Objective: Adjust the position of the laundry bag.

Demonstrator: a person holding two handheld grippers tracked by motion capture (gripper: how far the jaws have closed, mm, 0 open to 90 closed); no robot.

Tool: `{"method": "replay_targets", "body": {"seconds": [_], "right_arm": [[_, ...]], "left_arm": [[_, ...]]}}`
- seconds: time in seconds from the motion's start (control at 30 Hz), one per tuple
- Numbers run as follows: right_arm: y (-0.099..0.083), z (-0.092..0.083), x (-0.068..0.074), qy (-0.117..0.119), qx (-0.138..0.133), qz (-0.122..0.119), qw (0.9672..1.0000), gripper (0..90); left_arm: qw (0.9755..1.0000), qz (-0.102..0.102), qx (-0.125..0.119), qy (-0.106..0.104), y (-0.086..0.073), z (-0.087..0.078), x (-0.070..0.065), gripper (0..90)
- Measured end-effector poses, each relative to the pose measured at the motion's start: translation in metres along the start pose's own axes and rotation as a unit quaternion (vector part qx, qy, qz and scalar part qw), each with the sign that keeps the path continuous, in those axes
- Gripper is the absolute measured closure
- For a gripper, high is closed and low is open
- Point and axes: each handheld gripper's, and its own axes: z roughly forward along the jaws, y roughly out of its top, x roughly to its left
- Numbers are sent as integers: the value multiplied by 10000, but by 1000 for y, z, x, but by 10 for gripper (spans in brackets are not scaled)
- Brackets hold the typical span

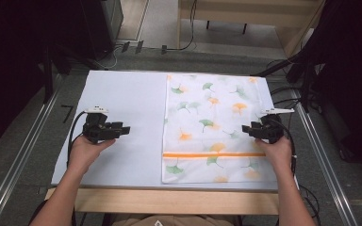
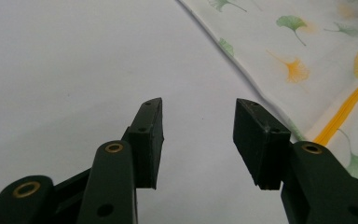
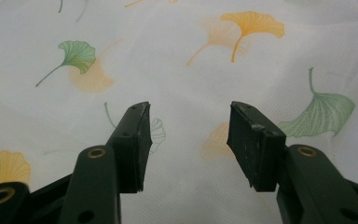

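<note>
1 leaf-print cloth (image 1: pixel 214 127), 2 grippers (both open): left gripper (image 1: pixel 125 129), right gripper (image 1: pixel 246 129).

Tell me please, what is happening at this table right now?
A person holds a gripper in each hand over a white table. A cloth bag printed with ginkgo leaves, with an orange zipper, lies flat on the table's right half. The right gripper hovers at the bag's right edge, jaws open and empty. The left gripper is over bare table beside the bag, also open. Nothing is gripped yet.

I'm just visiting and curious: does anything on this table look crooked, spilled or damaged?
Nothing stands out. The leaf-print cloth lies flat and square on the table, and both grippers, left and right, are open and hold nothing.
</note>
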Motion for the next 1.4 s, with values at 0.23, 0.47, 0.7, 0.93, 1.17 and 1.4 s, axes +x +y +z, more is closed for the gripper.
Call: {"method": "replay_targets", "body": {"seconds": [0.23, 0.47, 0.7, 0.93, 1.17, 1.4], "right_arm": [[0, 0, 0, 23, 9, -13, 10000, 503], [0, 0, -1, 4, 25, 8, 10000, 503], [0, 1, -1, 7, 82, 7, 10000, 492], [-1, 1, -2, -5, 116, 28, 9999, 485], [-2, 2, -1, -17, 145, 5, 9999, 482], [-1, 2, -1, -8, 158, 0, 9999, 480]], "left_arm": [[9999, -44, 157, 44, 0, 4, 0, 412], [9998, -36, 194, 19, 1, 4, -1, 398], [9997, -7, 238, 4, 2, 5, -4, 383], [9997, 34, 217, 60, 2, 7, -4, 363], [9997, 32, 251, 32, 2, 8, -5, 360], [9996, -20, 267, -21, 2, 8, -5, 359]]}}
